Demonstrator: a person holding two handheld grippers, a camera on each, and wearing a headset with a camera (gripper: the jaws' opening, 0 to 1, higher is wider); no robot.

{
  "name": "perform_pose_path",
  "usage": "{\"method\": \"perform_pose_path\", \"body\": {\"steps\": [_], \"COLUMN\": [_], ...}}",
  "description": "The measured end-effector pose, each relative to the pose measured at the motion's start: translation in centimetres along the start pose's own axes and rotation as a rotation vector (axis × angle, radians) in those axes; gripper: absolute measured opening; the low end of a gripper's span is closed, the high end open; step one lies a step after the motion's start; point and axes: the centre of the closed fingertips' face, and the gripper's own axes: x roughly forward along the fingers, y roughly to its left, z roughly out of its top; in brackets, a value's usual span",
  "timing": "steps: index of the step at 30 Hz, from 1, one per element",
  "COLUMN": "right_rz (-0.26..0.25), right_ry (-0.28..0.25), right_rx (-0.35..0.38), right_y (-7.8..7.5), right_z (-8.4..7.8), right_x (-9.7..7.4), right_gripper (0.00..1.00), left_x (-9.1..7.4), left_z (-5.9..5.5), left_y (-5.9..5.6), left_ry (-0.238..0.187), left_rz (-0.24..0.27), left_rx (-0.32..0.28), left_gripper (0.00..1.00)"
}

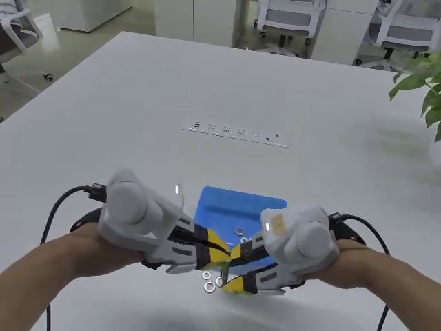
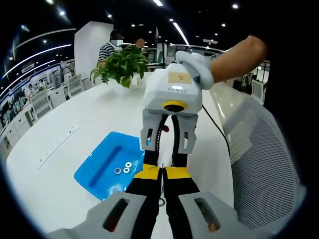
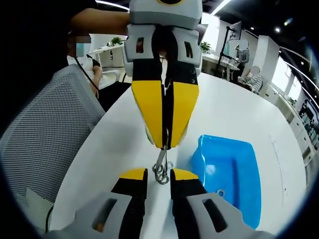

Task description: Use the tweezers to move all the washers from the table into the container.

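Nearest the lens, the left gripper [image 3: 164,143] is seen with its yellow jaws pressed together. The right gripper [image 3: 159,174] is held facing it, jaws a little apart, and nothing is seen gripped between them. The blue container [image 2: 99,172] is set on the white table [image 1: 220,89], just beyond the meeting point of the two grippers. The tweezers [image 3: 161,162] are clamped in the left gripper, and their thin metal tips are lowered to the table just beside the container's near edge.

Three washers [image 2: 126,169] are counted inside the container, grouped towards its near end. Three loose washers [image 1: 209,286] are counted on the table just in front of the container, at the tweezer tips. Whether one of them is already pinched cannot be told.

The task is judged to be about half done, with three washers placed and three left to be moved.
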Motion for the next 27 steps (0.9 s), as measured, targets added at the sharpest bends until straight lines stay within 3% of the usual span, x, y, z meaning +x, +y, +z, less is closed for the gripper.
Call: {"method": "perform_pose_path", "body": {"steps": [6, 27], "right_rz": [0.008, 0.021], "right_ry": [0.024, 0.036], "right_rx": [-0.033, -0.015], "right_y": [-0.22, -0.12], "right_z": [-0.22, -0.3], "right_x": [0.48, 0.38], "right_gripper": [0.11, 0.08], "left_x": [0.08, 0.1], "left_z": [-0.02, 0.07], "left_y": [-0.06, -0.2], "left_ry": [0.006, 0.025], "left_rz": [-0.008, -0.001], "left_rx": [0.004, 0.018], "left_gripper": [0.05, 0.05]}}
